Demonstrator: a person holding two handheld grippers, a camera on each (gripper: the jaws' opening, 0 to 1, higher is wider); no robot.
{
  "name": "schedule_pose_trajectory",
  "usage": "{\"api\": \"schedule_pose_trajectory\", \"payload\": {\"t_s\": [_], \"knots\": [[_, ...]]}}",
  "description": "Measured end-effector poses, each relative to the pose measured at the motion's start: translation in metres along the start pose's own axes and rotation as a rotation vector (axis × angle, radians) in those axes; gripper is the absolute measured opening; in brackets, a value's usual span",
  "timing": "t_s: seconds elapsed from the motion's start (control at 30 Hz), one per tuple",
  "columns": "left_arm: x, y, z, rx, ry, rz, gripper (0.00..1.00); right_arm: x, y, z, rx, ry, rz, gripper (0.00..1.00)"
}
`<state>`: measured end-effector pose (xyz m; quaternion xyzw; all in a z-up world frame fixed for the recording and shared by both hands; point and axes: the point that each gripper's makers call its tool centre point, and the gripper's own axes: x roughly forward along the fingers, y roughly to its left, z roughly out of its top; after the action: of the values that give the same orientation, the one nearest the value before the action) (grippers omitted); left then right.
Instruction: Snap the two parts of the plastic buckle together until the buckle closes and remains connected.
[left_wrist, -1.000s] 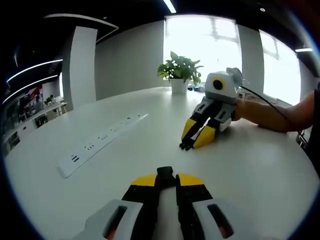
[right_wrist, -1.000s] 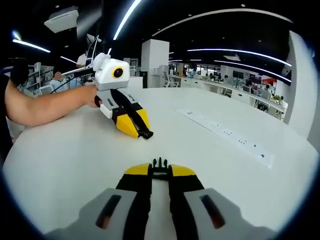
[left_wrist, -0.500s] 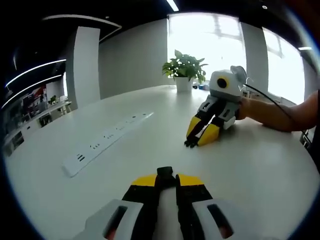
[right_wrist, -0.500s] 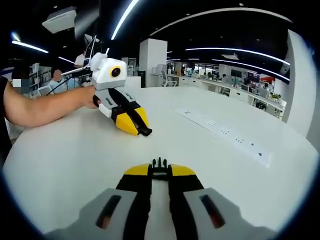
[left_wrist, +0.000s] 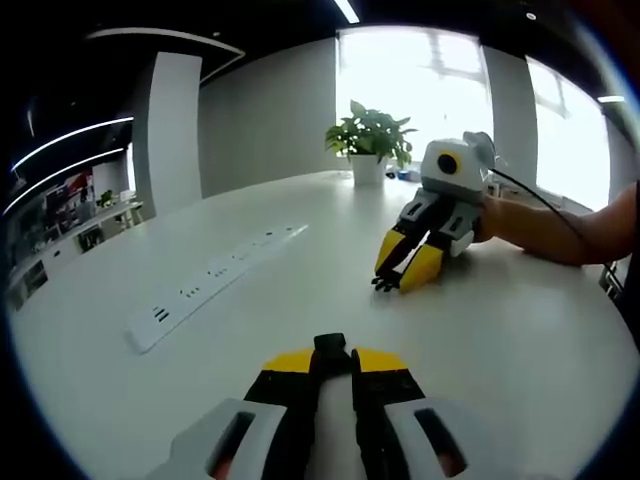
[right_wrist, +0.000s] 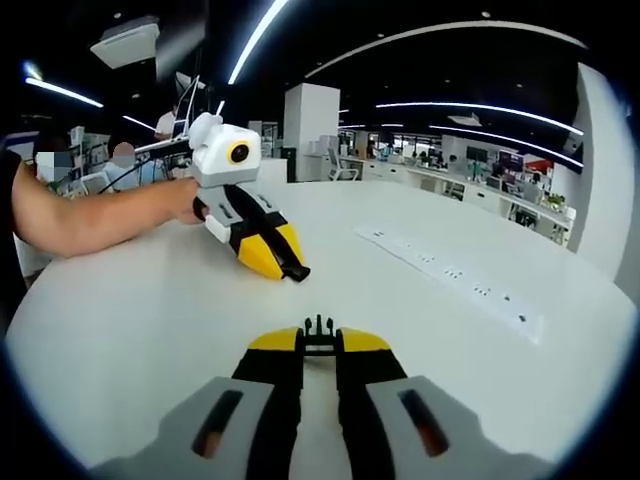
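Observation:
My left gripper (left_wrist: 331, 358) is shut on a black buckle part (left_wrist: 331, 343), a blunt block that sticks out past the yellow jaw tips. My right gripper (right_wrist: 319, 342) is shut on the other black buckle part (right_wrist: 319, 326), which ends in small prongs. The two grippers face each other over the white table (left_wrist: 520, 340), well apart. In the left gripper view the right gripper (left_wrist: 390, 283) rests tip-down on the table at right of centre. In the right gripper view the left gripper (right_wrist: 291, 267) lies at upper left, with a person's hand behind it.
A long white power strip (left_wrist: 215, 280) lies on the table, to the left in the left gripper view and as a power strip (right_wrist: 450, 275) to the right in the right gripper view. A potted plant (left_wrist: 370, 135) stands at the far edge. A person's forearm (right_wrist: 90, 215) reaches in.
Both views have shifted a little with the hands. The gap between the two grippers is about the same, and each stays shut on its buckle part.

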<state>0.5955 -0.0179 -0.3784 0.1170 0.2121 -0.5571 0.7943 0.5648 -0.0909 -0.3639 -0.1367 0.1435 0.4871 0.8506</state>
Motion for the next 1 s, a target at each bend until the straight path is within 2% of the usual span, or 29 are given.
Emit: {"api": "schedule_pose_trajectory", "payload": {"t_s": [0.3,0.47,0.53,0.77,0.87,1.0], "knots": [[-0.005,-0.002,0.012,-0.014,-0.033,-0.015,0.11,-0.005,-0.005,0.009,-0.008,-0.030,-0.026,0.10],[-0.005,-0.004,0.013,-0.012,-0.035,-0.017,0.11,-0.007,-0.008,0.011,0.024,-0.038,-0.029,0.10],[-0.005,-0.005,0.014,-0.012,-0.034,-0.018,0.11,-0.005,-0.004,0.008,0.052,-0.032,-0.009,0.10],[-0.010,-0.007,0.020,-0.020,-0.063,-0.019,0.12,-0.007,-0.003,0.012,0.060,-0.040,-0.022,0.10],[-0.011,-0.006,0.021,-0.022,-0.072,-0.017,0.12,-0.010,-0.004,0.019,0.115,-0.058,-0.025,0.10],[-0.013,-0.003,0.027,-0.012,-0.086,-0.001,0.12,-0.016,-0.005,0.032,0.104,-0.085,-0.038,0.10]]}}
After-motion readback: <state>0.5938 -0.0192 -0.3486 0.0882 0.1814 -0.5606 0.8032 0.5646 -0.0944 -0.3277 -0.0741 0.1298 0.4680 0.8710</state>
